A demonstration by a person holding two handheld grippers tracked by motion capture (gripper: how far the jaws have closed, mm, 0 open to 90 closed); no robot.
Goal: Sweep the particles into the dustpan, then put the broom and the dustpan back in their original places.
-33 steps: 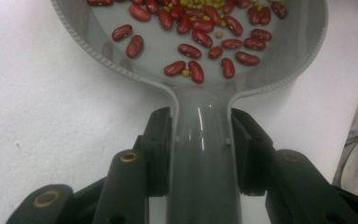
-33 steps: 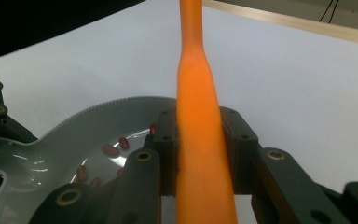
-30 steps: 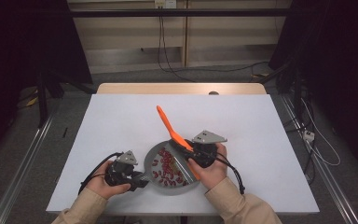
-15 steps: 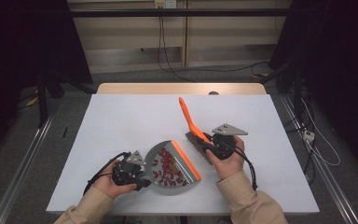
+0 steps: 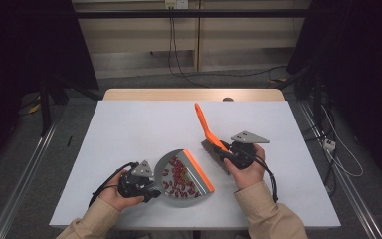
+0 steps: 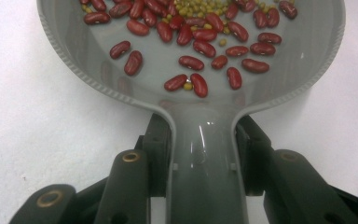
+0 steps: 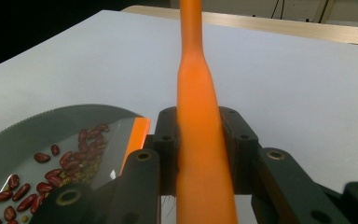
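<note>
Beans (image 5: 179, 177), red ones mixed with small green ones, are lying in the grey dustpan (image 5: 176, 193) that we are gripping at lower left of centre in the high view. Our left gripper (image 5: 146, 185) has just been closing, and in the left gripper view its jaws are pressing on both sides of the dustpan's handle (image 6: 205, 154), with the beans spread across the pan at the top of that frame. The pan's orange lip (image 5: 199, 171) is facing right, toward our other hand. Right of centre in the high view, our right gripper (image 5: 226, 154) is clenching the orange brush (image 5: 206, 127), whose handle is slanting up toward the frame's middle. The brush is sitting just beside the pan, apart from it, over the white table (image 5: 129, 124).
</note>
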